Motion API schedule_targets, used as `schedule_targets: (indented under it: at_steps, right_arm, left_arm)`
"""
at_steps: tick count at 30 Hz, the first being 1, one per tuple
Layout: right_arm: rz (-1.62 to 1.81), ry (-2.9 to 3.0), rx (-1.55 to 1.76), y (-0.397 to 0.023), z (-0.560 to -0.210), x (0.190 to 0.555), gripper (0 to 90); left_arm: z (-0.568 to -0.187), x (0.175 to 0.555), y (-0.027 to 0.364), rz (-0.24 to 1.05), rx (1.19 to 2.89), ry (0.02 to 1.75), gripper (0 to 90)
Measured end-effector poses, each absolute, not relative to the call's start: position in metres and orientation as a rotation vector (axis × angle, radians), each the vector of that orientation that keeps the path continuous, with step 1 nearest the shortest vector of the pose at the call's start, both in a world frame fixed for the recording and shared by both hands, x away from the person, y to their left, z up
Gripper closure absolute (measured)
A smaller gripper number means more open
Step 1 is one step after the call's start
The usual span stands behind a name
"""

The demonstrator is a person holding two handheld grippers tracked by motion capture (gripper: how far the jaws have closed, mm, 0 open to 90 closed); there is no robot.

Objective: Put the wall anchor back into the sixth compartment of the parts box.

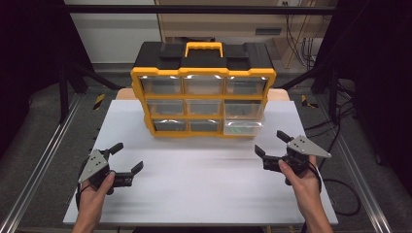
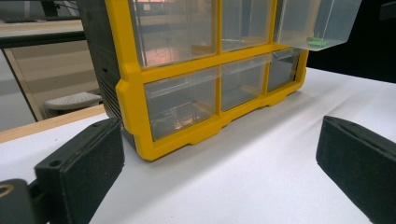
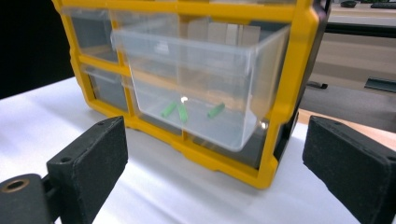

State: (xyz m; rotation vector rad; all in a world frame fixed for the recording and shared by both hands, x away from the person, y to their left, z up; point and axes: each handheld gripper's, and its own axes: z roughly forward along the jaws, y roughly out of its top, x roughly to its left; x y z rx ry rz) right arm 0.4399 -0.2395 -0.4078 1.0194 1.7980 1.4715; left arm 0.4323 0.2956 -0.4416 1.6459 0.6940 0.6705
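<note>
A yellow and black drawer cabinet [image 1: 203, 73] with clear drawers stands at the back middle of the white table [image 1: 194, 189]. One clear drawer [image 1: 243, 127] in its right column, middle row, is pulled partway out. The right gripper view looks into this drawer [image 3: 196, 84], where three small green pieces [image 3: 182, 112] lie on the floor. My left gripper [image 1: 127, 156] is open near the front left, well short of the cabinet. My right gripper [image 1: 270, 142] is open just right of the pulled drawer and holds nothing. In the left gripper view the cabinet [image 2: 135, 88] stands beyond my left gripper [image 2: 219, 172], and one green piece [image 2: 317, 42] shows in the drawer [image 2: 317, 18].
A black frame and metal rails [image 1: 43, 160] run along both sides of the table. Cables [image 1: 340, 194] lie on the floor at the right. Bare white tabletop stretches between the two grippers, in front of the cabinet.
</note>
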Motion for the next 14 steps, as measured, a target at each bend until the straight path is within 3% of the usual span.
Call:
schedule_targets:
  at_steps: [14]
  right_arm:
    - [1.548, 1.871, 0.966, -0.224, -0.441, 0.437, 7.3]
  left_arm:
    - [-0.440, 0.430, 0.289, 0.632, 1.624, 0.644, 0.8]
